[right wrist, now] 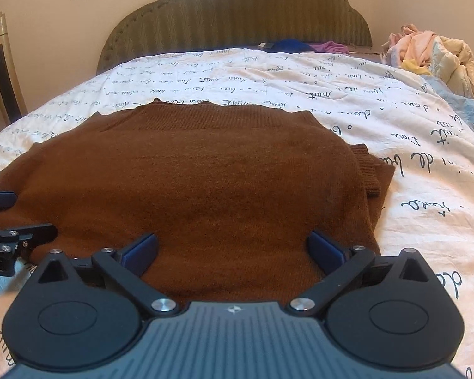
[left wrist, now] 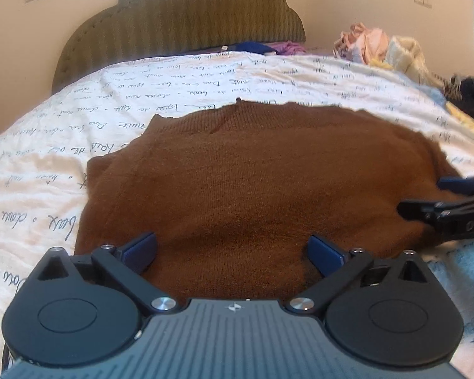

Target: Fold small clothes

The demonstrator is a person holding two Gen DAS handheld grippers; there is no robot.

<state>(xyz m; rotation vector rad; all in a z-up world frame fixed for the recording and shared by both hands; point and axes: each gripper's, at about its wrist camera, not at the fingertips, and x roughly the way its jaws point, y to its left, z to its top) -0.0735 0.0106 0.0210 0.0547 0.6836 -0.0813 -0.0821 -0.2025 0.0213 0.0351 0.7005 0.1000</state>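
A brown knitted sweater (left wrist: 252, 173) lies flat on the bed, its sleeves folded in; it also shows in the right wrist view (right wrist: 205, 173). My left gripper (left wrist: 232, 251) is open, its jaws wide apart over the sweater's near edge, holding nothing. My right gripper (right wrist: 232, 249) is open the same way over the near edge further right. The right gripper's fingers (left wrist: 439, 211) show at the right of the left wrist view; the left gripper's fingers (right wrist: 22, 237) show at the left of the right wrist view.
The bed has a white cover with black script (right wrist: 395, 101) and an olive padded headboard (right wrist: 237, 19). A heap of pale clothes (right wrist: 426, 50) lies at the far right. Blue and purple cloth (right wrist: 300, 45) lies by the headboard. Dark clothes (left wrist: 470, 98) lie at the right edge.
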